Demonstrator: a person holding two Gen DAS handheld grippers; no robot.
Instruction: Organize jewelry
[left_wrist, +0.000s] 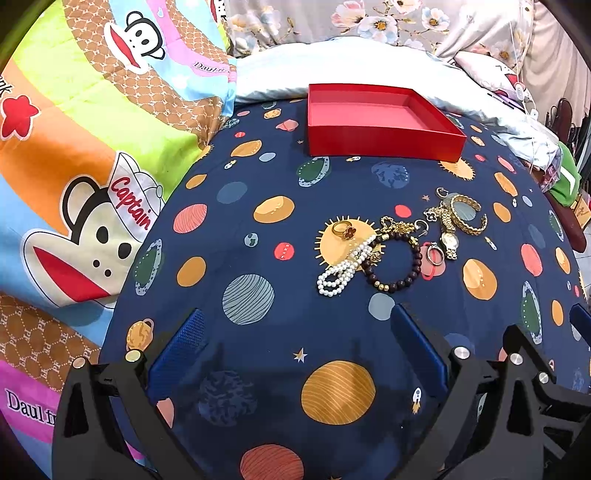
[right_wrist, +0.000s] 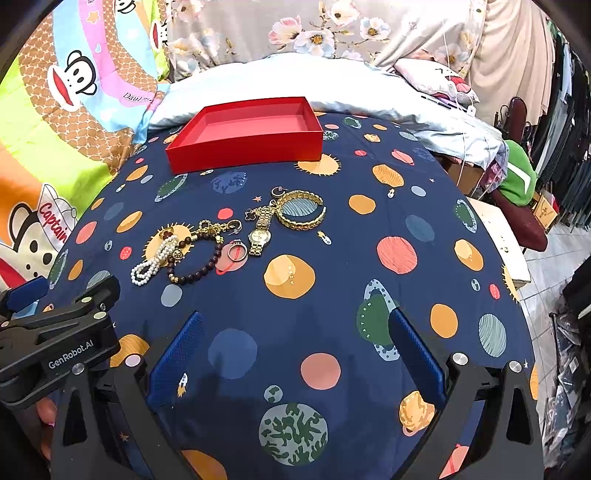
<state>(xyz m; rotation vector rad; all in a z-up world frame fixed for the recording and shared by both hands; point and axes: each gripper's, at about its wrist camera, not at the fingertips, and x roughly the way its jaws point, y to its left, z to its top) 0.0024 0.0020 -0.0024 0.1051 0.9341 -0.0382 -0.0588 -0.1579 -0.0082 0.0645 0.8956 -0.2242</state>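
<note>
A pile of jewelry lies on the navy planet-print sheet: a white pearl bracelet (left_wrist: 341, 267) (right_wrist: 153, 264), a dark bead bracelet (left_wrist: 395, 264) (right_wrist: 195, 264), a gold ring with a red flower (left_wrist: 343, 229), a gold watch (left_wrist: 448, 236) (right_wrist: 260, 230), a gold bangle (left_wrist: 467, 214) (right_wrist: 301, 210) and a silver ring (right_wrist: 237, 252). An empty red box (left_wrist: 380, 123) (right_wrist: 245, 133) sits behind them. My left gripper (left_wrist: 295, 325) is open, short of the pile. My right gripper (right_wrist: 295, 325) is open, nearer than the jewelry and to its right.
A colourful monkey-print quilt (left_wrist: 74, 147) lies bunched to the left. A pale blue pillow (right_wrist: 280, 77) and floral bedding lie behind the box. The bed's right edge drops to a tiled floor with a green and maroon stool (right_wrist: 521, 192).
</note>
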